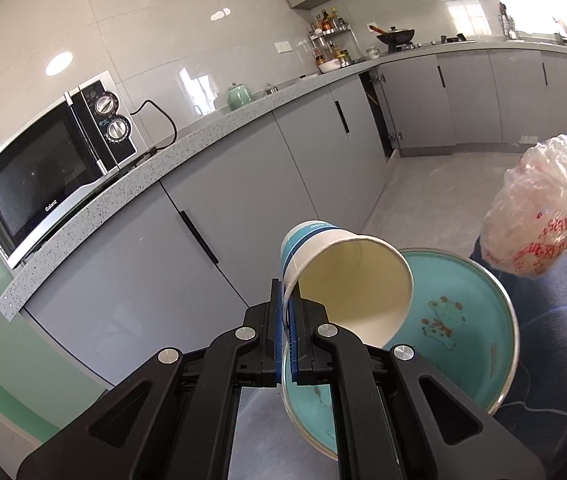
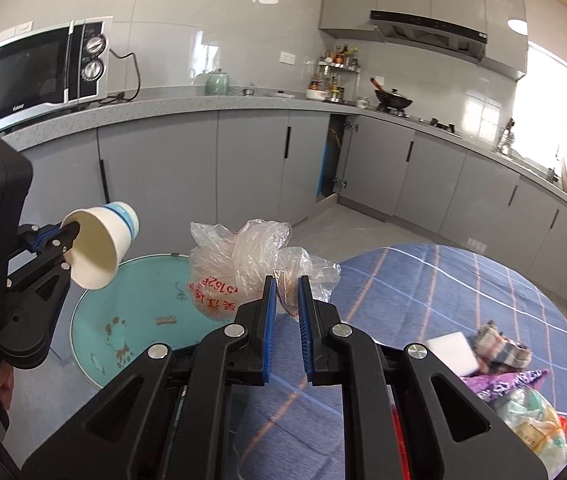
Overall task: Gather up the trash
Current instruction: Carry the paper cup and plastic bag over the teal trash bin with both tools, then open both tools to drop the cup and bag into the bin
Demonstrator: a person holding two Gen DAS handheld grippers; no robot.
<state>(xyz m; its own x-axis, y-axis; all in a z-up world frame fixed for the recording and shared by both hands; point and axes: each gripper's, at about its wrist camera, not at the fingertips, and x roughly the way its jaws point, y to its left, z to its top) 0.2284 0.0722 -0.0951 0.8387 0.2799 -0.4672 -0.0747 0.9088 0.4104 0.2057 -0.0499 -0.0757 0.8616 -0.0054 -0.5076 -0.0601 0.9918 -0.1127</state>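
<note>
My left gripper (image 1: pixel 288 300) is shut on the rim of a white and blue paper cup (image 1: pixel 347 280), which lies tilted with its mouth toward the camera, above a turquoise basin (image 1: pixel 471 320) with a cartoon print. In the right wrist view the same cup (image 2: pixel 99 244) hangs at the left in the left gripper (image 2: pixel 68 233), over the basin (image 2: pixel 131 320). My right gripper (image 2: pixel 286 292) is shut on a crumpled clear plastic bag (image 2: pixel 243 264) with red print, held up just right of the basin. The bag (image 1: pixel 543 216) shows at the right edge of the left wrist view.
A round table with a blue plaid cloth (image 2: pixel 463 292) carries a white sponge (image 2: pixel 453 352), a plaid rag (image 2: pixel 503 348) and wrappers (image 2: pixel 531 412). Grey cabinets (image 2: pixel 243 160) and a countertop (image 1: pixel 131 184) with a microwave (image 1: pixel 43 172) run behind.
</note>
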